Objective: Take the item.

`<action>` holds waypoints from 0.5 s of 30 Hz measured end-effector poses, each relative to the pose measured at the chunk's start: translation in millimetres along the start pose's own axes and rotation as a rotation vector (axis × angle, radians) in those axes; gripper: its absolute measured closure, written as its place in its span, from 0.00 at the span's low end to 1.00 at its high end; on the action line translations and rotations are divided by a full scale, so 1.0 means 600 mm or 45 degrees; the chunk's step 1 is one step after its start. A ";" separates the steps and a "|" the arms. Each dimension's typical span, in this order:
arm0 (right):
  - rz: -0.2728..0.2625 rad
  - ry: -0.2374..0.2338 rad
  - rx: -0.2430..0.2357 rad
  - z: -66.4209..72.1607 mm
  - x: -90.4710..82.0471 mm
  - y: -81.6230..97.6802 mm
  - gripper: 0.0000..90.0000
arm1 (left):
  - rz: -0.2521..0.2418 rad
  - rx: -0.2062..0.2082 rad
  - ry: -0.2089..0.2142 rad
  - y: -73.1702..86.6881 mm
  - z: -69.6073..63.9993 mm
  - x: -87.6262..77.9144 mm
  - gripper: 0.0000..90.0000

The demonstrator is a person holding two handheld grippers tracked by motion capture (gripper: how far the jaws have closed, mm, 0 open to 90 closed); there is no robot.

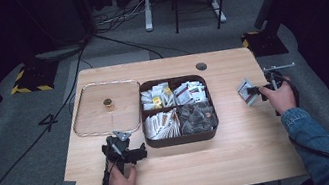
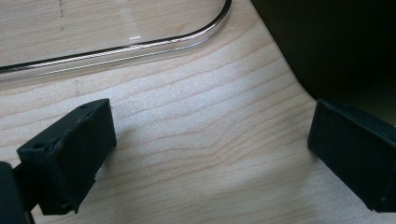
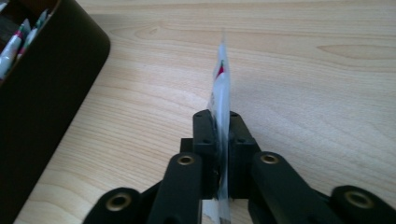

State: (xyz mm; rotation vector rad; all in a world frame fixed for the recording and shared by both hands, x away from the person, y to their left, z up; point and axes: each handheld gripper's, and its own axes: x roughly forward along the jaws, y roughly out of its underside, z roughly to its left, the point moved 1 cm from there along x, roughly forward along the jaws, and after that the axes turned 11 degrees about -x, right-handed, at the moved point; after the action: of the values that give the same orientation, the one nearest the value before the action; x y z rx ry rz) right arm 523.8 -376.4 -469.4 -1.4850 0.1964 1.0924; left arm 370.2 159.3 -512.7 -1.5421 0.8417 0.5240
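A dark brown box [image 1: 180,139] with four compartments of sachets and tea bags stands mid-table. To its right, just above the wood, hangs a thin white sachet [image 1: 246,91], edge-on with red and green print [image 3: 220,84]. My right gripper [image 1: 256,91] is shut on it, the pads [image 3: 205,135] pressing both of its faces near its lower end [image 3: 221,126]. My left gripper [image 1: 128,146] sits low at the box's front left corner. Its jaws stand wide open over bare wood [image 2: 210,154] with nothing between them.
A clear lid [image 1: 80,114] with a small gold knob [image 1: 108,103] lies flat left of the box, and its curved rim [image 2: 116,49] runs just ahead of my left jaws. The box's dark wall [image 3: 46,102] stands left of the held sachet. A cable hole [image 1: 201,66] marks the table's far edge.
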 end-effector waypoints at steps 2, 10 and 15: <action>-0.027 0.025 -0.004 -0.001 0.000 0.000 0.82 | 0.000 0.001 0.000 0.000 0.000 0.000 0.02; -0.132 0.132 -0.051 -0.010 -0.001 0.001 0.53 | 0.000 0.001 -0.001 0.000 0.000 0.000 0.02; -0.168 0.169 -0.058 -0.013 -0.014 -0.003 0.53 | 0.000 0.000 0.000 0.000 0.000 0.000 0.02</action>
State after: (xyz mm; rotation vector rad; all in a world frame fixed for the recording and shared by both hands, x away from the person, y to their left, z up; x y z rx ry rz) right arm 524.2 -386.3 -463.5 -1.5901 0.1644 0.8988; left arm 370.2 159.3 -512.7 -1.5419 0.8415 0.5238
